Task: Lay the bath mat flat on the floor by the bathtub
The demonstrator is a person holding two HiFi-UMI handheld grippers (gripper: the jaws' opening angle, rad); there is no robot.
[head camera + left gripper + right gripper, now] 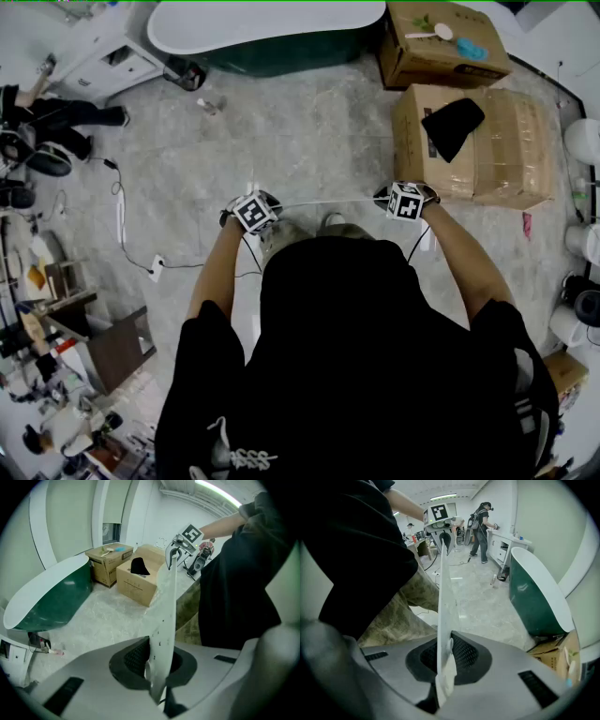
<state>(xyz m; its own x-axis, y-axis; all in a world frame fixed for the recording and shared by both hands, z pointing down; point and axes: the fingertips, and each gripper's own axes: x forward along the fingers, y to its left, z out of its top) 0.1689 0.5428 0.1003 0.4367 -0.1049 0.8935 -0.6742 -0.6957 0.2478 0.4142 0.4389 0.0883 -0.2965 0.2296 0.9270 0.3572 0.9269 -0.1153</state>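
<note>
On the grey floor (309, 131) near the green-sided bathtub (272, 33), cardboard boxes (497, 141) at the right, white bath mat (165, 616) held up clear of the floor, stretched edge-on between left tongs (157, 665) and right tongs (443, 660), each clenched on one end.

Head cam's looking steeply down over the person's shoulders at the floor (300, 150). Gripper cams sit tight behind their own jaws, facing each other across the gap; all three catch the bathtub (272, 33) and cardboard boxes (487, 141).
</note>
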